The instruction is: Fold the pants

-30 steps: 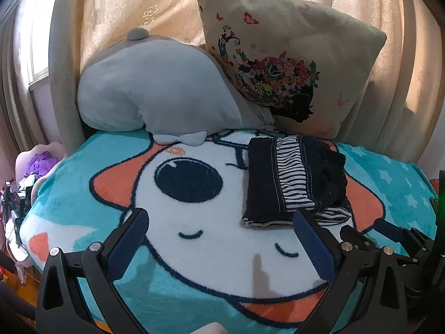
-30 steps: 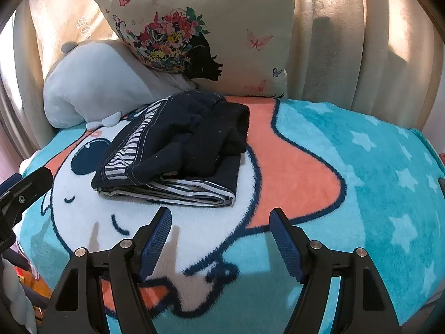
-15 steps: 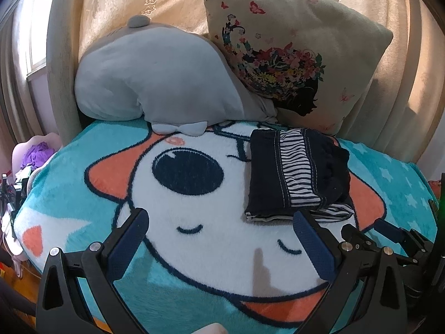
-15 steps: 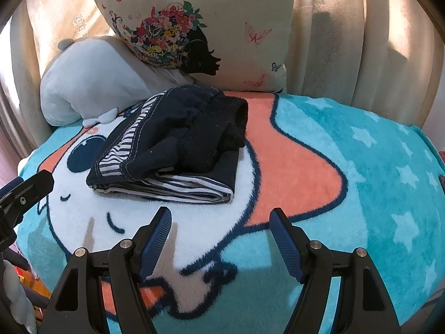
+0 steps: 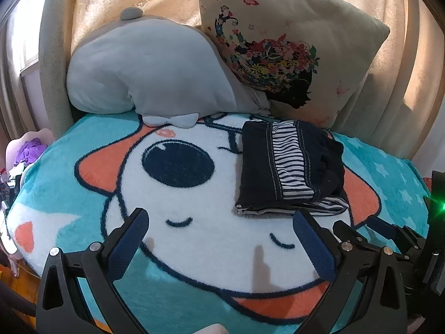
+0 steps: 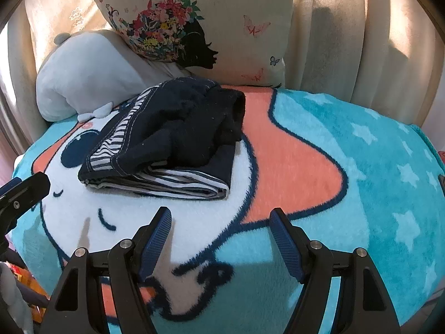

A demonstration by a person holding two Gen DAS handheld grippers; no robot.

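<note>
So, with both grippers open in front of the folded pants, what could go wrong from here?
1. The top layer of the pants is bunched and thick on the right side, so it may slide off or unfold if nudged.
2. The blanket is plush; the right gripper could catch its pile instead of the pants' edge.
3. The left gripper sits near the pants' front corner, and a careless move might drag the stack.
</note>
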